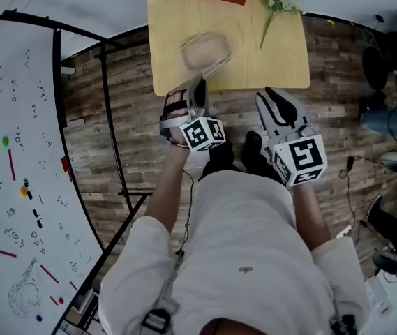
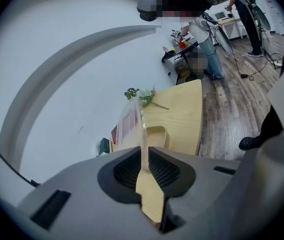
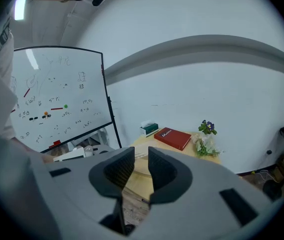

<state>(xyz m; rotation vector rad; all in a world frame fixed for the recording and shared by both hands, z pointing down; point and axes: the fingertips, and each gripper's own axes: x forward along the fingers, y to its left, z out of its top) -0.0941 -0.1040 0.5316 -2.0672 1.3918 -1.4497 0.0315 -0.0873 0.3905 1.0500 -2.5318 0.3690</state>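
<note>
White shirt [image 1: 247,257] fills the bottom of the head view. Beyond it the left gripper [image 1: 199,84] reaches the near rim of a clear container [image 1: 206,51] that seems to rest on the wooden table [image 1: 282,61]. The right gripper [image 1: 276,95] hangs just short of the table's edge.

In the left gripper view, the pads are pressed onto the container's thin wall.

In the right gripper view, the pads stand slightly apart with nothing between them, facing a red book [image 3: 172,138] and flowers [image 3: 205,143].

By this showing the grasp is made, but the container is not yet lifted.
</note>
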